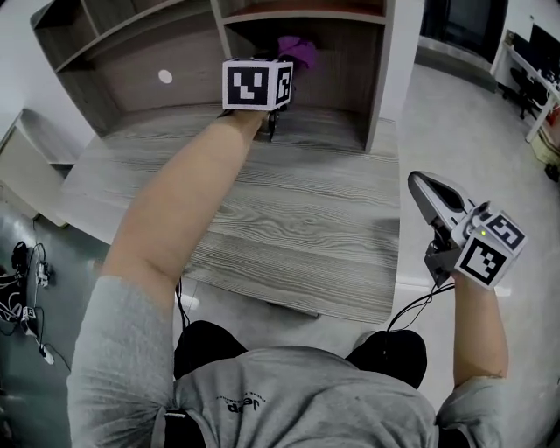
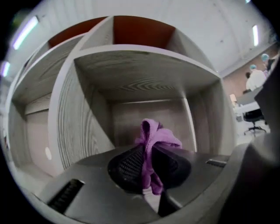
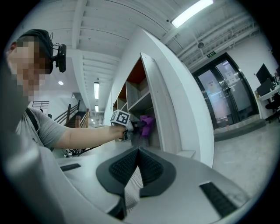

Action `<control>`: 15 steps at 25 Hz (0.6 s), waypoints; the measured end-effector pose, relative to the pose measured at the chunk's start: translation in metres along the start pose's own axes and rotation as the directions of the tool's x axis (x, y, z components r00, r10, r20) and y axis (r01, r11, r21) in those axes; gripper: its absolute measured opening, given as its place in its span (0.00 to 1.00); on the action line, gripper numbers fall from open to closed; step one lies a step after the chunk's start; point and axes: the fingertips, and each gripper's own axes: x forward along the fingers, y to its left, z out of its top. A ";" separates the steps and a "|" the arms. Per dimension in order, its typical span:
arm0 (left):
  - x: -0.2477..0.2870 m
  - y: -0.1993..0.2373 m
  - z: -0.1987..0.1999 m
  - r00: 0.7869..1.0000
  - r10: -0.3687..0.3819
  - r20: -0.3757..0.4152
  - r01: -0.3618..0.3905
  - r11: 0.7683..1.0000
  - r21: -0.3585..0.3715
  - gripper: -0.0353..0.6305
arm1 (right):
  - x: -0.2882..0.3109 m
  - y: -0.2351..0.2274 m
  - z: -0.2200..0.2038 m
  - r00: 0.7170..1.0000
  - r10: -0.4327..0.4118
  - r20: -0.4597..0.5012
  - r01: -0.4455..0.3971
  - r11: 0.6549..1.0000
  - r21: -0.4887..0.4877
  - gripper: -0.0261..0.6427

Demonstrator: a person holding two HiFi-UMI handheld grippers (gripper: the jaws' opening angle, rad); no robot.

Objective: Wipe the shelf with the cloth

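Two shelf walls (image 2: 83, 127) flank the cloth (image 2: 154, 139) in the left hand-held gripper (image 2: 148, 165).

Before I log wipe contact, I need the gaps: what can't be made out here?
1. Whether the cloth touches the shelf floor: left gripper view, the left gripper's own body covers that floor; head view, its marker cube hides the jaws.
2. Upper compartments: cut by the head view's top edge.
3. Distant people, left gripper view: too small.
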 end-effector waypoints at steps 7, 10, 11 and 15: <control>0.028 0.047 0.038 0.961 0.267 0.070 -0.240 0.935 -0.263 0.16 | -0.005 -0.013 0.000 0.999 0.048 0.006 -0.048 0.999 0.017 0.07; 0.035 0.057 0.053 0.933 0.349 0.091 -0.326 0.923 -0.205 0.16 | -0.010 -0.023 0.000 0.998 0.061 0.014 -0.061 0.998 0.022 0.07; 0.036 0.058 0.057 0.922 0.373 0.102 -0.352 0.919 -0.179 0.17 | -0.012 -0.026 0.000 0.998 0.066 0.020 -0.067 0.997 0.024 0.07; 0.036 0.057 0.058 0.902 0.400 0.160 -0.381 0.914 -0.139 0.16 | -0.020 -0.037 0.000 0.996 0.084 0.038 -0.086 0.996 0.033 0.07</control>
